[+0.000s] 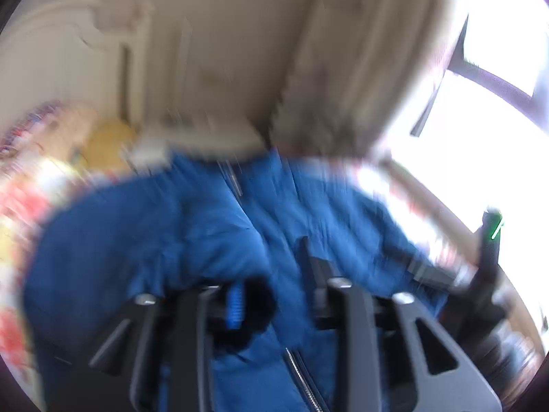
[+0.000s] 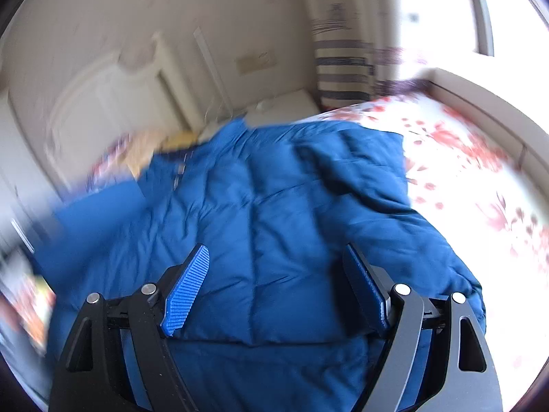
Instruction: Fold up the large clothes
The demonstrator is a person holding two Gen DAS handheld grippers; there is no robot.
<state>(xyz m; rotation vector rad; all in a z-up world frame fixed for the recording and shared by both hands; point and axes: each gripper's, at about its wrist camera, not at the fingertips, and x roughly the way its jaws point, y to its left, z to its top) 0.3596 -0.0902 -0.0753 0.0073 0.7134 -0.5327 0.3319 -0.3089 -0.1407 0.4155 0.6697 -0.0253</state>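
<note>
A large blue quilted jacket [image 2: 260, 213] lies spread on a bed with a floral sheet [image 2: 463, 171]. My right gripper [image 2: 274, 274] is open just above the jacket's near part, with blue ribbed pads [image 2: 188, 285] on either side of the fabric. In the blurred left wrist view the same jacket [image 1: 164, 237] with its zipper [image 1: 302, 374] fills the lower half. My left gripper [image 1: 274, 295] is low over it; jacket fabric bulges over the left finger, and the jaws stand apart.
A white headboard [image 2: 113, 110] and a beige wall stand behind the bed. A striped curtain [image 2: 343, 68] hangs by a bright window at the right. Colourful items [image 1: 41, 137] lie at the left by the pillows. My right gripper's body [image 1: 487, 274] shows at the left view's right edge.
</note>
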